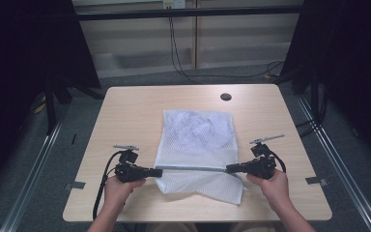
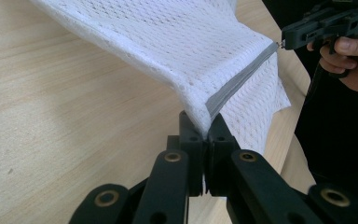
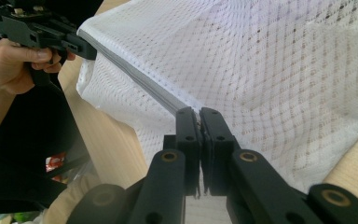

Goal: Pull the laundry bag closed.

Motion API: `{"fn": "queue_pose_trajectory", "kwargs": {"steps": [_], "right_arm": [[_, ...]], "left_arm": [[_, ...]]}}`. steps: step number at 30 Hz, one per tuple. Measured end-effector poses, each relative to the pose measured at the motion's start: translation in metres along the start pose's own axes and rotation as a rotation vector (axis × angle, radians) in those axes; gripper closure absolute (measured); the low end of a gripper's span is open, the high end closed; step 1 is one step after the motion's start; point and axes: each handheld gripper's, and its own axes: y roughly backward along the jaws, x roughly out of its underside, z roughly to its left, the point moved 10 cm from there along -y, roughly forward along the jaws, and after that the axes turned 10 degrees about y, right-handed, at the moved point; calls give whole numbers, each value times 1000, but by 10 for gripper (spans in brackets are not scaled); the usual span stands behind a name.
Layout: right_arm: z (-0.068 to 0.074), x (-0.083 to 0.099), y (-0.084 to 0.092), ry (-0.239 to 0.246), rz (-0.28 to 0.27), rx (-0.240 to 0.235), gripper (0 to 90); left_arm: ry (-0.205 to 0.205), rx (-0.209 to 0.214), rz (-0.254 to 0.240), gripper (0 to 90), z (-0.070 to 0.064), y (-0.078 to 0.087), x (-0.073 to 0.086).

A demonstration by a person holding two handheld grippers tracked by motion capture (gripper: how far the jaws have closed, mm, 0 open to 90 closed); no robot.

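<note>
White mesh bag [image 1: 197,145] sits mid-tabletop [image 1: 125,111], toward the near edge, something pale and crumpled visible through the mesh at its far end. Grey zipper strip [image 1: 193,169] runs straight across the bag's near part, pulled taut between the two grippers, with the mesh lifted into a ridge along it; a flap of mesh hangs on the near side of the strip down to the tabletop. Left gripper [image 1: 155,172]: jaws closed on the left end of the strip, mesh and grey tape pinched between them, clear in the left gripper view [image 2: 208,125]. Right gripper [image 1: 229,168]: jaws closed on the right end of the strip, seen close in the right gripper view [image 3: 199,116]. Each gripper held in one hand, left hand [image 1: 118,188], right hand [image 1: 270,184], both near the front edge. Round dark grommet [image 1: 226,96] at the tabletop's far side, well apart from the bag.
</note>
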Motion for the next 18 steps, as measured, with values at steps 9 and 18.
{"fn": "queue_pose_trajectory", "kwargs": {"steps": [9, 18], "right_arm": [[-3, 5, 5, 6, 9, 15, 873], [-2, 4, 9, 7, 0, 21, 872]], "left_arm": [[-2, -2, -3, 885, -1, 0, 0], [1, -4, -3, 885, 0, 0, -1]]}}
